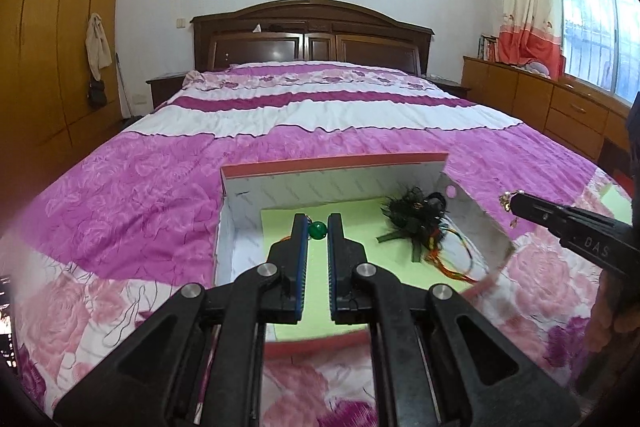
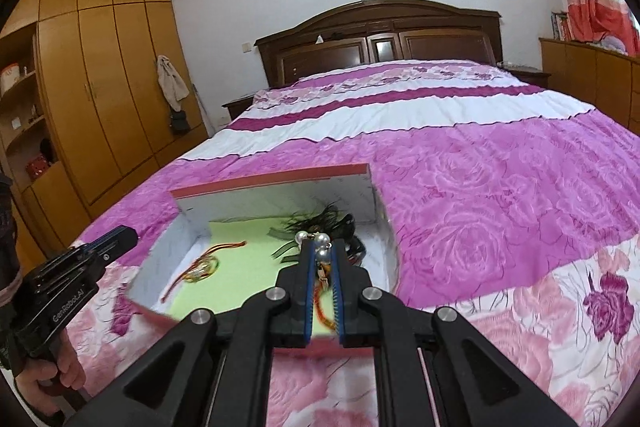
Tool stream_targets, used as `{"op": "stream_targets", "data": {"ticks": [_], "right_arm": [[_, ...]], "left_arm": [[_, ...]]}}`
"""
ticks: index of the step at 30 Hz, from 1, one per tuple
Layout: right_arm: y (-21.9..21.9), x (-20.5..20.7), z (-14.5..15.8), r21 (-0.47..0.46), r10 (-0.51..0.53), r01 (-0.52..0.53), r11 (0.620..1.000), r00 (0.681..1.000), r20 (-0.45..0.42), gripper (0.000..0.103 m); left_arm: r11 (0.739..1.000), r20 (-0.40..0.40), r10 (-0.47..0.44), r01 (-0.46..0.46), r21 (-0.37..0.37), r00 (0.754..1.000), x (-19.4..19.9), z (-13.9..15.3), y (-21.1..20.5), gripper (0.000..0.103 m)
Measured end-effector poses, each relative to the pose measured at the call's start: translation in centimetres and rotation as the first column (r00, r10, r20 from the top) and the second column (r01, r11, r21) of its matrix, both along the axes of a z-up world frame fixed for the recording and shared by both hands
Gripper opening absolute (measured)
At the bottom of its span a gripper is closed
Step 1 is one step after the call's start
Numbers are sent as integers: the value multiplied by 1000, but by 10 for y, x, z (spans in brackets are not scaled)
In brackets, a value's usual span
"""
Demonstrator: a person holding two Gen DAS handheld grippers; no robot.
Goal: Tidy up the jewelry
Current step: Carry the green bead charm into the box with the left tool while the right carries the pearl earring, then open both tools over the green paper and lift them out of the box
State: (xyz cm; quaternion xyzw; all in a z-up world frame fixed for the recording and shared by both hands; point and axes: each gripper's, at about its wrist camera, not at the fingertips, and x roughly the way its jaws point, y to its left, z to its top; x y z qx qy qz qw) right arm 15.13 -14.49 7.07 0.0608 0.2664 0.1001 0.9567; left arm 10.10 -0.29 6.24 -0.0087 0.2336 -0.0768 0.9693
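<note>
A pearl-and-cord jewelry piece (image 2: 323, 254) is clamped between the fingers of the right gripper (image 2: 323, 247), low in the frame's centre, above the open box (image 2: 276, 179) on the bed (image 2: 500, 179). The left gripper (image 1: 318, 227), seemingly clenched, has a green bead (image 1: 319, 229) showing between its fingers over the box's green lining (image 1: 360, 215), with a black feathered hair ornament (image 1: 416, 213) to its right.

Landmark = box (image 1: 236, 183) on the bed (image 1: 320, 115). Top open, so entry from above is free. Far wall tall, side walls lower, near rim lowest. Inside, green liner (image 1: 280, 223) bare at centre; black feather piece (image 1: 416, 215) fills far right corner, cords (image 2: 202, 267) lie at left. Bed beyond the box & either side is flat, nothing on it.
</note>
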Motion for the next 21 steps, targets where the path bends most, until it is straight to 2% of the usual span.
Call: {"op": "stream_targets", "data": {"ticks": [8, 21], "right_arm": [[4, 28, -24, -62, -35, 34, 997, 999, -13, 9], [4, 52, -52, -83, -61, 53, 995, 994, -89, 10]], "left_arm": [[999, -7, 29, -29, -15, 1000, 27, -20, 5, 1], [996, -126, 42, -51, -68, 991, 55, -55, 14, 1]]}}
